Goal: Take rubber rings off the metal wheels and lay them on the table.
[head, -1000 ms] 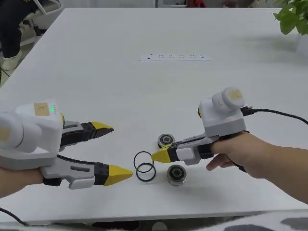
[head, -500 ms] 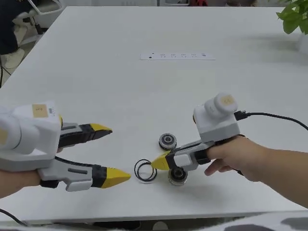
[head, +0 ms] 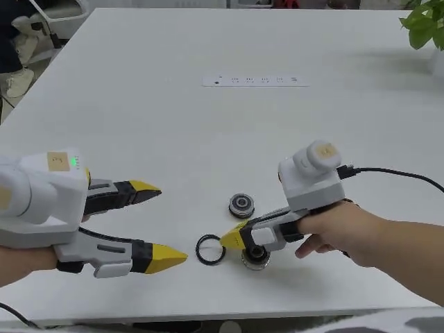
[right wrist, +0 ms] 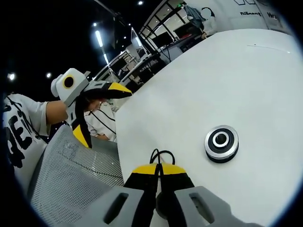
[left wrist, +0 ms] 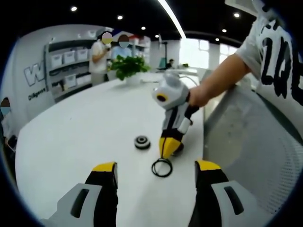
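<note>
A: While the right hand-held gripper [head: 232, 240] sits pinched together, nothing visibly in it, just right of the rings [head: 209, 250], a sideways slip could scatter them or shove the wheel [head: 255, 258] under it.
B: Left hand-held gripper [head: 171, 223]: jaws apart, left of rings. Rings flat on the surface [head: 208, 139], holes up; round, no long axis.

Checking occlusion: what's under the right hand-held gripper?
A metal wheel sits under the right hand-held gripper. Its near rim shows, but the rest is covered, so any ring on it cannot be seen. Black rubber rings lie on the table at the tips.
</note>
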`<state>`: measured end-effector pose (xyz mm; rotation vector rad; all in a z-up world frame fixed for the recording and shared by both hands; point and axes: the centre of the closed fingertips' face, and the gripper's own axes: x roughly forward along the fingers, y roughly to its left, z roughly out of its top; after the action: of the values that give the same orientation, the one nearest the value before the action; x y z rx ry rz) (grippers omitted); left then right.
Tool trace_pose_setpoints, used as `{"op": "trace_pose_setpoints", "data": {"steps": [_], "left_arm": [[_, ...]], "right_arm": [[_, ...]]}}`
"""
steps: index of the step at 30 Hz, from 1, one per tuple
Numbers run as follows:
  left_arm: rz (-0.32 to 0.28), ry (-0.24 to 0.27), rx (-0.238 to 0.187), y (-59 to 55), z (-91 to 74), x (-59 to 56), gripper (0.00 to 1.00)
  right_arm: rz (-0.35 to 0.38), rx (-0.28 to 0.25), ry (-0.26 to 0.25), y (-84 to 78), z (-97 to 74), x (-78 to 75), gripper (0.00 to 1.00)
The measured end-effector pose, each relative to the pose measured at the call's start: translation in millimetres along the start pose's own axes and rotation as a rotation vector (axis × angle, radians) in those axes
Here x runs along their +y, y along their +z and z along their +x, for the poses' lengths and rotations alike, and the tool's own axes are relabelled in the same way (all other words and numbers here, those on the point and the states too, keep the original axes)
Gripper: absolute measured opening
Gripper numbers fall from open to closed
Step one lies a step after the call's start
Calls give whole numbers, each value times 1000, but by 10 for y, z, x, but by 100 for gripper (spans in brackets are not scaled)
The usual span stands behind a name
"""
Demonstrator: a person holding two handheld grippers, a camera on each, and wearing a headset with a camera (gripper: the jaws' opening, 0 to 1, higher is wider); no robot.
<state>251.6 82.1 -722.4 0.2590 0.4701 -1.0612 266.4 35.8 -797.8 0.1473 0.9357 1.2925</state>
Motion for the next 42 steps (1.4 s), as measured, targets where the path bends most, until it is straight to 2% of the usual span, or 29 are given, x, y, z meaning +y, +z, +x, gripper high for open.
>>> {"op": "trace_pose_setpoints", "data": {"steps": [14,31,42], "left_arm": [[-7,-6,7,-27,27,-25,67],[-2,-17,13,-2,54,-28,66],[2,-17,10,28,58,-26,66]], "right_arm": [[-13,-12,-28,10,-19,-63,0],[-11,-65,-43,136,-127,-95,9],[-4,-84,-38,190,-138,-81,14]]}}
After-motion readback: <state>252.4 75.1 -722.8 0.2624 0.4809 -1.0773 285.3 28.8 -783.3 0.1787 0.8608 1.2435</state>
